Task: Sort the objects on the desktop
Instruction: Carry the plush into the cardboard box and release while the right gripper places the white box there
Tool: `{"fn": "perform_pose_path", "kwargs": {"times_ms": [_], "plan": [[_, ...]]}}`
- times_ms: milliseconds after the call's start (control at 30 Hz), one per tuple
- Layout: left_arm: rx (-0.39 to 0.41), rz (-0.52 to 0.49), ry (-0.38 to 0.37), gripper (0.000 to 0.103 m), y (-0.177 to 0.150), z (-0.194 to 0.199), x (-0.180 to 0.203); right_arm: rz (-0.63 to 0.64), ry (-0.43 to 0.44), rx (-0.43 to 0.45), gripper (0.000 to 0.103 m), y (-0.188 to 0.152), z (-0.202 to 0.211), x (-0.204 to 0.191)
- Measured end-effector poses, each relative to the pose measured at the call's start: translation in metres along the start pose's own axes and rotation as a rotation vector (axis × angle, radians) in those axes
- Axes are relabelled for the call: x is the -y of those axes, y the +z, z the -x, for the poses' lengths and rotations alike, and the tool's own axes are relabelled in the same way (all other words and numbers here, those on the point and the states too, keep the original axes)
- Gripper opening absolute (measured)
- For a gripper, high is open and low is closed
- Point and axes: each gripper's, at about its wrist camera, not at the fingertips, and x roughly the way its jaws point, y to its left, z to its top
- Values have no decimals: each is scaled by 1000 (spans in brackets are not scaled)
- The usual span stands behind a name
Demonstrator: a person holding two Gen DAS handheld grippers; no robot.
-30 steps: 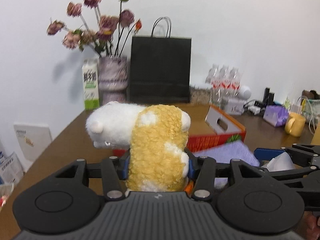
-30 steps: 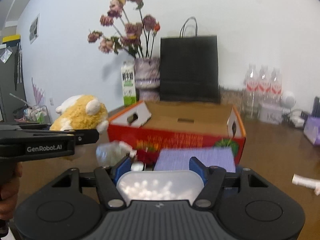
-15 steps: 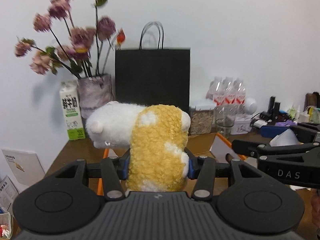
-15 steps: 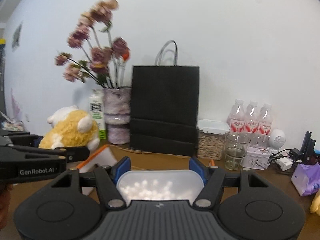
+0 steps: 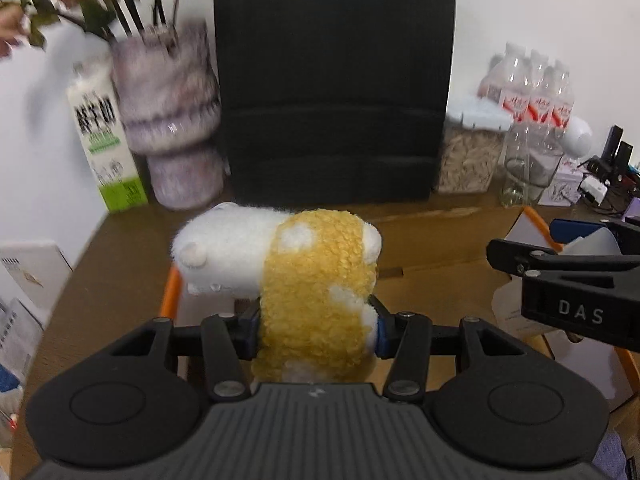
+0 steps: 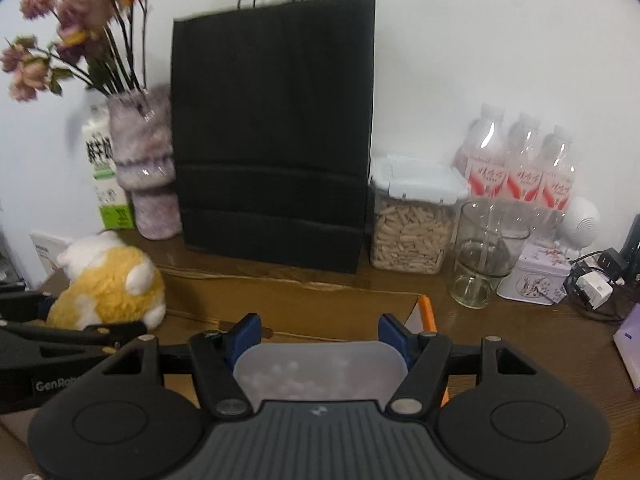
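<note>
**Plush toy and bead tub carried side by side over the open carton**

Left wrist view: the plush toy, white at the head and curly yellow at the body, sits crosswise in the left tool, whose blue pads press into its yellow middle. It looks light and very soft; the pile gives under the pads, so the hold is best kept at the thick middle, not the head or a paw. It hangs above the brown inside of the cardboard box. The right tool juts in from the right. Compared with a second ago, the black paper bag now fills the upper frame with its handles out of sight, the vase is larger, and the red outer wall of the box no longer shows.

Right wrist view: the right tool is clamped on a frosted plastic tub with small white balls inside. The tub seems light and stiff but smooth, so its flat side walls are the place to grip. The toy shows at lower left. Earlier the box stood ahead; now only its far edge shows before the counter.
</note>
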Motion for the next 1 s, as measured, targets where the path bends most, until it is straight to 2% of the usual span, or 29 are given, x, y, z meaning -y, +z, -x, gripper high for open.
{"fn": "perform_pose_path", "kwargs": {"times_ms": [233,367,433,467,500,533,567,600,767,1000], "plan": [[-76,-54,43,51,-5,-30,3,3,-15,-90,64,0,-32,1],[-94,-87,67,55,-7,-38,9,-24,-12,-142,65,-3,-44,4],[-70,-111,80,67,-7,-34,13,-51,-13,-144,80,-4,-45,7],[-49,-115,84,80,-7,-31,14,-65,-16,-139,94,-4,-43,9],[-28,-117,90,89,-6,-28,15,-77,-14,-128,96,-3,-41,10],[-6,-120,97,93,-6,-23,16,-86,-7,-116,96,-2,-38,12],[10,-123,102,101,-5,-20,17,-94,3,-106,97,-1,-33,13],[28,-125,108,103,-5,-16,17,-100,12,-98,99,0,-29,14],[94,-124,138,103,-3,2,21,-95,21,-53,103,7,-10,15],[146,-68,134,103,-6,29,13,-76,38,-20,103,6,21,13]]}}
